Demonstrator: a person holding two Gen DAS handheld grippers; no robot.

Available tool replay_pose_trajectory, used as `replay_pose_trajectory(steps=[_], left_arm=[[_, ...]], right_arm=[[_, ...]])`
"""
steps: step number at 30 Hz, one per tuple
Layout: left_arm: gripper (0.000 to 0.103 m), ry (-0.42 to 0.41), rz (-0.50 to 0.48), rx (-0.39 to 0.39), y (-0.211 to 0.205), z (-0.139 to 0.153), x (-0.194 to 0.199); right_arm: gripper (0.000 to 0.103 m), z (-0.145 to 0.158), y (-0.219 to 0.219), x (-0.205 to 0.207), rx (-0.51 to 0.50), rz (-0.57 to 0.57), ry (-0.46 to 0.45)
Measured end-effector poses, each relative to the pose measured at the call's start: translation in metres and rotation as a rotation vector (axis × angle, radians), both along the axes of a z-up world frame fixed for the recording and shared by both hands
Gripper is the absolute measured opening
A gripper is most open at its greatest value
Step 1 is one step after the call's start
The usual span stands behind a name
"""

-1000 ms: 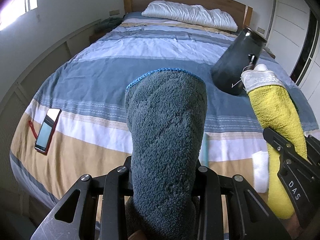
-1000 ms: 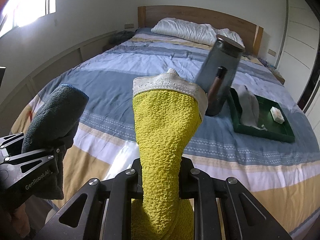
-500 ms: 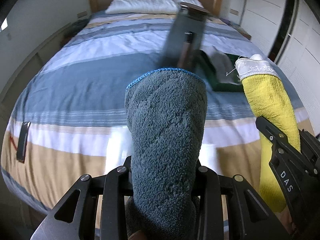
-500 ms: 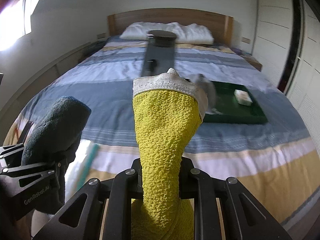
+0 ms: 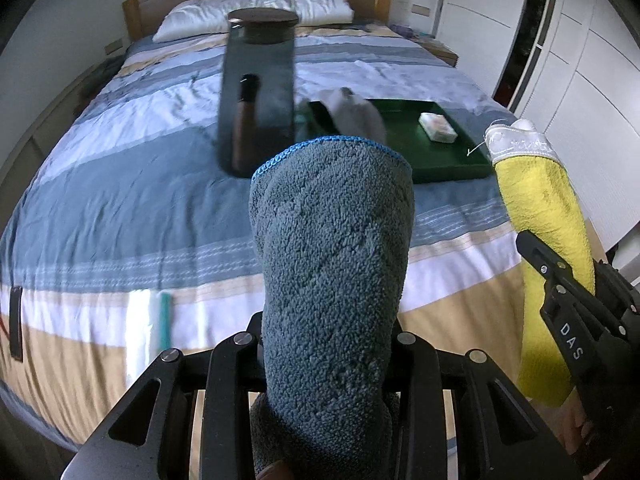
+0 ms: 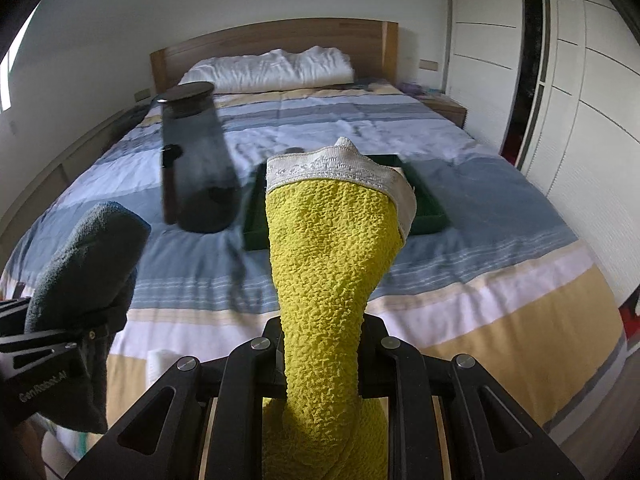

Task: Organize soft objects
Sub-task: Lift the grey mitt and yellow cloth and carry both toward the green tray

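Grey-blue terry fills the middle of the left wrist view: the grey towel [image 5: 332, 264] stands up out of the left gripper [image 5: 328, 364], whose two fingers are closed on its lower part, one pad on each side, with the blue-stitched hem topping out at the centre of the frame and a bunched tail hanging below the fingers at the bottom edge. It looks thick, limp and light, so it should neither slip nor suffer from a firm squeeze; the risk, as I judge it, is only that loose ends trail and catch, so the hold is best kept on the folded, doubled body as here, not on a single edge. Behind it, upper middle of that view, a dark lidded jar [image 5: 258, 92] stands on the striped bed [image 5: 120, 208], and right of it lies the green tray [image 5: 452, 164] with a pale cloth [image 5: 352, 114] and a small white block [image 5: 437, 127] inside. At the right edge of the same frame is the right gripper [image 5: 560, 280], clamped on the yellow towel [image 5: 540, 220]. In the right wrist view this towel [image 6: 328, 264] rises from between the closed fingers at bottom centre, its white lace hem at mid-frame overlapping the tray [image 6: 434, 216] in the picture, while both towels are held well above the bedcover. It seems thinner and crinklier, equally soft and light; a grip across its gathered waist suits it.
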State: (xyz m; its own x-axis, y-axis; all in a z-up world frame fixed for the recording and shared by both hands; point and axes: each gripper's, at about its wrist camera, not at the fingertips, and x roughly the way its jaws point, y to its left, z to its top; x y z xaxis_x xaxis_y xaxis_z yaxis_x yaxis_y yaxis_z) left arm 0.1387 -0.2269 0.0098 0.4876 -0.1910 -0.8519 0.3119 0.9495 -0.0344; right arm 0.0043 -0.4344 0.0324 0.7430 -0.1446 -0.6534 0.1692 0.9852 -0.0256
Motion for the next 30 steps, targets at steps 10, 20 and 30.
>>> replay_pose_trajectory(steps=[10,20,30], left_arm=[[0.029,-0.027,-0.035,-0.019,-0.049,0.012,0.024],[0.029,-0.084,-0.038,-0.028,-0.083,0.022,0.056],[0.029,-0.094,-0.019,-0.031,-0.109,0.014,0.088]], right_arm=[[0.019,0.006,-0.033,0.029,0.009,-0.027,-0.017],[0.019,0.01,-0.052,0.07,-0.021,-0.013,-0.041],[0.019,0.006,-0.079,0.123,-0.049,-0.002,-0.065]])
